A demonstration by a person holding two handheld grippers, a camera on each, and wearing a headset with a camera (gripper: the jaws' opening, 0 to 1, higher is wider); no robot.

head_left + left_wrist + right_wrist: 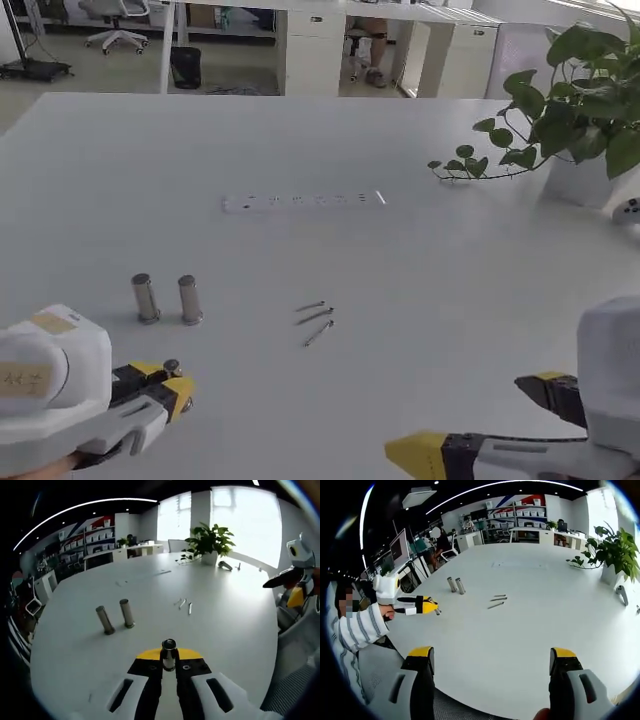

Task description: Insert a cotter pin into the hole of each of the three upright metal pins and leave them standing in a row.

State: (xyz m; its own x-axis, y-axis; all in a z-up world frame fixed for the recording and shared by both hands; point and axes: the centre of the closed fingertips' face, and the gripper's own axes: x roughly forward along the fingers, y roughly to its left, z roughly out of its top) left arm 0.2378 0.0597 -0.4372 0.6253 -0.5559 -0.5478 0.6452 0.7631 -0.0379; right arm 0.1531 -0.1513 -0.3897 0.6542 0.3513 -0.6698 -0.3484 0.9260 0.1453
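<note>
Two metal pins (146, 298) (190, 299) stand upright side by side on the white table (300, 140). A third metal pin (169, 655) is clamped upright in my left gripper (172, 385), low over the table's near left. Three cotter pins (316, 318) lie loose together to the right of the standing pins. My right gripper (480, 420) hovers at the near right, jaws wide open and holding nothing. The right gripper view shows the standing pins (456, 585), the cotter pins (496, 600) and the left gripper (422, 605) held by a hand.
A white power strip (303, 201) lies flat beyond the pins. A potted plant (575, 110) stands at the far right, trailing leaves onto the table. A small grey object (621, 594) lies near the pot. Office desks and chairs stand behind.
</note>
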